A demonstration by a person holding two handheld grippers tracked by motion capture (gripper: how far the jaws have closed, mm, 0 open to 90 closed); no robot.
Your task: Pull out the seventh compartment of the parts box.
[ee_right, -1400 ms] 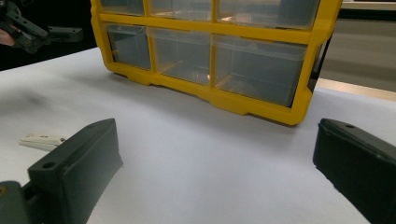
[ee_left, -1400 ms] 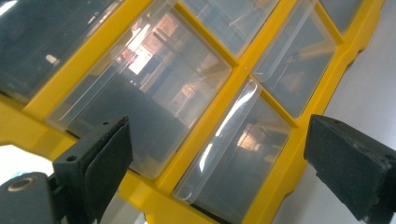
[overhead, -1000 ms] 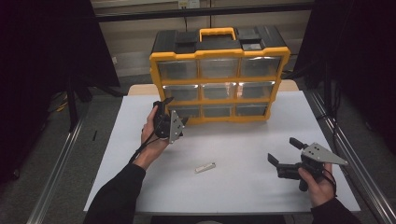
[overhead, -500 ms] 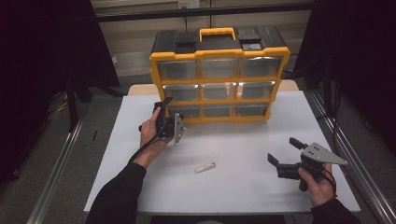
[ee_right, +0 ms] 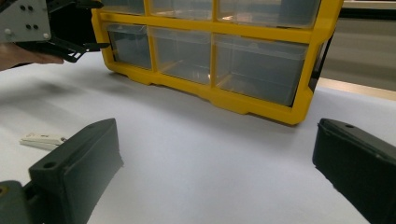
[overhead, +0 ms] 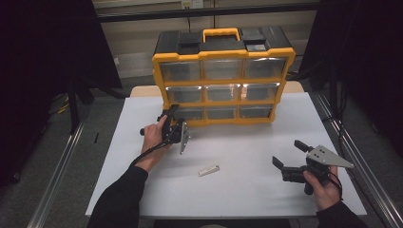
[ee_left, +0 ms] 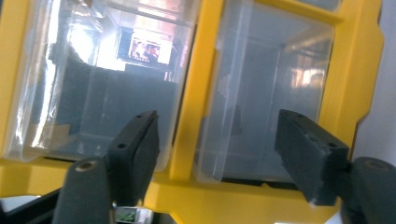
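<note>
Down and in goes the left claw since a second ago, now right up against the bottom-left corner of the yellow organiser, and its jaws have just been closing. They stand apart, pads clear of the plastic, straddling a clear drawer and the yellow divider beside it. Out on the white worktop, a small white piece lies on its own, well apart from both hands. Over at the right, the right claw hovers low above the worktop, jaws wide apart, nothing between them, facing the organiser.
</note>
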